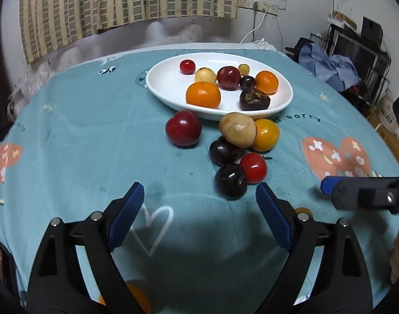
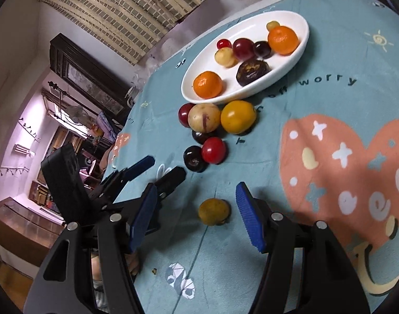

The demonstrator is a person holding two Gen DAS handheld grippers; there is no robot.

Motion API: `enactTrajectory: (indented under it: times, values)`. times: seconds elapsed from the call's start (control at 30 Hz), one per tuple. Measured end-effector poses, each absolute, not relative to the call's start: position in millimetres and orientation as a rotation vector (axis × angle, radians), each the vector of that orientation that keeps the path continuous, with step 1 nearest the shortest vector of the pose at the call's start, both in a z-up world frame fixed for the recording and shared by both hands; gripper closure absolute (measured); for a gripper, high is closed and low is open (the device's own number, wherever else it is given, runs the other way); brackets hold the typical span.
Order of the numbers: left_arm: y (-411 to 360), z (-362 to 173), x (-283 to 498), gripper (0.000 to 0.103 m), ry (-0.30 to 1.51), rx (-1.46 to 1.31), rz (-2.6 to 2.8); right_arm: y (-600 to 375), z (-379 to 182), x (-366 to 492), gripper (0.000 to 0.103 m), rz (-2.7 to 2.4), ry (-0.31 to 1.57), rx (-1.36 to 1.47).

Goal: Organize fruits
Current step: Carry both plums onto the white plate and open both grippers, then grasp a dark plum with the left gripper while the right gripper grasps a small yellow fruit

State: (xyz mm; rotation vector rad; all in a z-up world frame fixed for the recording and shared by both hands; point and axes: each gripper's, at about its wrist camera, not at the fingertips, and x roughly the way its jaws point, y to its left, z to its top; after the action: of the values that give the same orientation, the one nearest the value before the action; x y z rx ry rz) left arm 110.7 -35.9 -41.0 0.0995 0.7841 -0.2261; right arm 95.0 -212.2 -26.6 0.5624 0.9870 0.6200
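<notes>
White plate [image 1: 157, 83] holds eight fruits; six more fruits sit just beside it on your worktop, and a small yellow fruit [image 2: 213, 211] lies between your right gripper's [image 2: 196, 216] parted jaws. Left gripper [image 1: 199, 209] gapes empty.

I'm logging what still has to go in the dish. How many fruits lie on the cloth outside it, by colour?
Red: 2
Dark purple: 2
Tan: 1
Yellow-orange: 1
Small yellow, between the right hand-held gripper fingers: 1
Total: 7, not counting an orange one partly hidden under the left hand-held gripper.
</notes>
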Motion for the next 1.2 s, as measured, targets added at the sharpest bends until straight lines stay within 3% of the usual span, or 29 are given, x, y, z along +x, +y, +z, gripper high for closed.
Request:
enactTrajectory:
  times: [0.17,0.27,0.33,0.4,0.57,0.9,1.03,1.2]
  values:
    - [-51,-45,120,0.016,0.785,0.174,-0.228,-221,-27,95,0.042,0.606,0.980,0.611]
    - [-57,-48,125,0.037,0.802,0.188,-0.272,-224,-26,95,0.042,0.606,0.980,0.618]
    - [-59,-48,128,0.044,0.809,0.176,-0.316,-223,-27,95,0.042,0.604,0.988,0.616]
    - [-59,-48,127,0.060,0.812,0.164,-0.355,-223,-27,95,0.042,0.610,0.992,0.616]
    - [-57,-50,124,0.072,0.816,0.143,-0.378,-224,-28,96,0.042,0.611,1.001,0.613]
    - [-20,-46,125,0.074,0.822,0.022,-0.308,-204,-31,93,0.042,0.599,1.033,0.462]
    - [-32,-54,132,0.057,0.838,0.093,-0.275,-188,-34,86,0.043,0.589,1.035,0.315]
    - [-27,-55,143,0.058,0.853,0.071,-0.260,-171,-39,81,0.068,0.549,0.999,0.164]
